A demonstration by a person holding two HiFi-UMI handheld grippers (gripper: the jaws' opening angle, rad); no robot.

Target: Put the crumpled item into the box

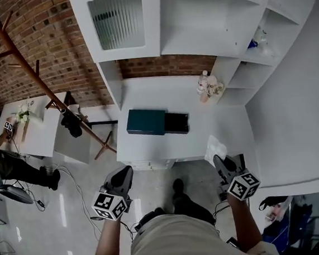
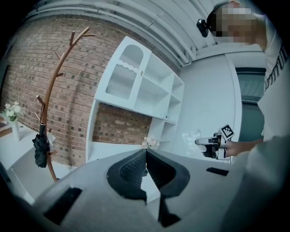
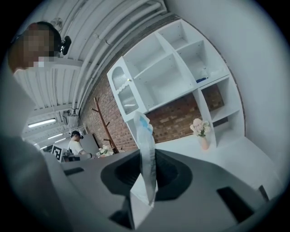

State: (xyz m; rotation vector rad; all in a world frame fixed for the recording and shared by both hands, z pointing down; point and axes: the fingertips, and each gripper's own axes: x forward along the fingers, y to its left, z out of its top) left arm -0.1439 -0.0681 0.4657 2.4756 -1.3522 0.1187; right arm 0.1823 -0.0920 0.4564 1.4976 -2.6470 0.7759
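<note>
My left gripper (image 1: 121,179) hangs at the front edge of the white table (image 1: 215,125), jaws pressed together on nothing. The box (image 1: 146,121) sits mid-table: dark teal, hard-edged, with a black section (image 1: 177,122) at its right. My right gripper (image 1: 226,165) pinches the crumpled item (image 3: 146,149), thin creased white film with blue print. It looks limp, so I'd keep the pinch firm and loosen only once it's over the box.

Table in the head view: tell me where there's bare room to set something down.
Bare: the strip of the table between the teal box and the brick wall, and the near edge in front of the box. Crowded: the back right corner by the flower vase, and the right front, where the right gripper holds the crumpled item.
</note>
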